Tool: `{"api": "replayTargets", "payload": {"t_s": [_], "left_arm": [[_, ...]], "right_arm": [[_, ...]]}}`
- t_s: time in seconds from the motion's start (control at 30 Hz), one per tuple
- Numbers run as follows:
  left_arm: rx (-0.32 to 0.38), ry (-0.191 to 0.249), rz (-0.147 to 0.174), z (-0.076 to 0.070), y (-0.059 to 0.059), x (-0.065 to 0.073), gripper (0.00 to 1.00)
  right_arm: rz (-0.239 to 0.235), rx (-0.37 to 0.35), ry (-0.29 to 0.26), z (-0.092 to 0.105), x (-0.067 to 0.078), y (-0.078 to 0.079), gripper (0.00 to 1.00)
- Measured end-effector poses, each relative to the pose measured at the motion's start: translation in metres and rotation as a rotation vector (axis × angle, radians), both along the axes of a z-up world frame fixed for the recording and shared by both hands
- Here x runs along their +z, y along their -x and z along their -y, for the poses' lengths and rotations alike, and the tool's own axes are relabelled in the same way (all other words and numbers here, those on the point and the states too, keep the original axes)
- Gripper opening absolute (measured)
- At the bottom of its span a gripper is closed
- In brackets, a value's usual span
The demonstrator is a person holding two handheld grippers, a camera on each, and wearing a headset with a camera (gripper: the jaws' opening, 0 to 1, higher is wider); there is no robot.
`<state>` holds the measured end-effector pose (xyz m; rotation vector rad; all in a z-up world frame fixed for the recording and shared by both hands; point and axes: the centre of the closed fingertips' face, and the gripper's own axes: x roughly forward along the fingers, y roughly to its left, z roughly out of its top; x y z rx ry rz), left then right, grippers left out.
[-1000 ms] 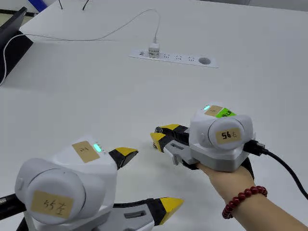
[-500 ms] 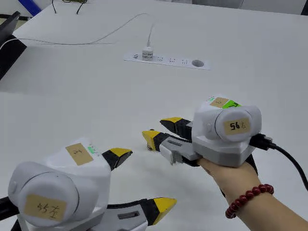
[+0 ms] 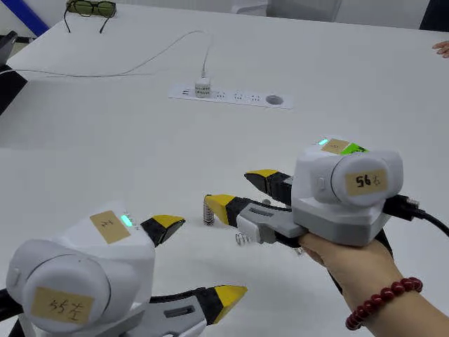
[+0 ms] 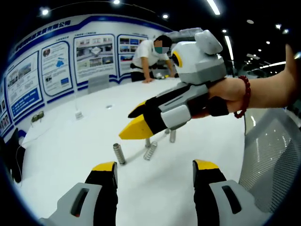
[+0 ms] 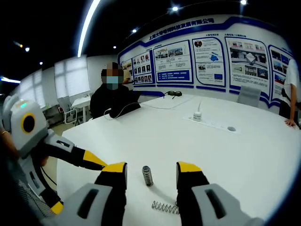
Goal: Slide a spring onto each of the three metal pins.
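Note:
A coiled spring [image 3: 208,209] stands upright on the white table [image 3: 105,154], seemingly on a pin, just left of my right gripper's lower jaw. A second spring [image 3: 244,237] lies loose under my right gripper [image 3: 238,189], which is open and holds nothing. In the right gripper view the upright spring [image 5: 147,175] sits between the jaws of my right gripper [image 5: 151,168], and the loose spring [image 5: 163,206] lies below. My left gripper [image 3: 196,261] is open and empty at the near left. The left gripper view shows the upright spring [image 4: 119,153], a leaning spring [image 4: 150,150] and a short pin [image 4: 172,136].
A white power strip [image 3: 231,95] with a plugged charger [image 3: 203,88] and its cable lies at the back. Glasses [image 3: 90,8] rest at the far left corner. A seated person [image 5: 113,94] and a person leaning on the table [image 4: 150,52] are beyond the table.
The right gripper's jaws have spread and drawn back to the right, uncovering the upright spring and the loose spring. The head camera has shifted.

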<state>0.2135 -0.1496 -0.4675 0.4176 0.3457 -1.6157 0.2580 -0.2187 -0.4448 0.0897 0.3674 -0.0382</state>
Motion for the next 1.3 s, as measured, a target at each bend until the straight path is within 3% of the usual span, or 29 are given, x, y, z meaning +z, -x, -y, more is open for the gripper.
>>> {"api": "replayTargets", "payload": {"t_s": [0.37, 0.47, 1.03, 1.3], "left_arm": [[-0.067, -0.026, 0.061, 0.014, 0.001, -0.004, 0.59], [-0.075, -0.037, 0.084, 0.017, 0.000, -0.005, 0.53], [-0.135, -0.078, 0.127, 0.042, -0.008, -0.022, 0.45], [-0.145, -0.102, 0.127, 0.052, -0.011, -0.035, 0.38]], "right_arm": [[0.000, -0.034, -0.012, 0.010, 0.009, 0.026, 0.49], [-0.008, -0.034, -0.001, 0.012, 0.009, 0.034, 0.49], [-0.004, -0.033, 0.009, 0.021, 0.007, 0.072, 0.50], [0.003, -0.039, -0.001, 0.027, 0.005, 0.085, 0.52]]}}
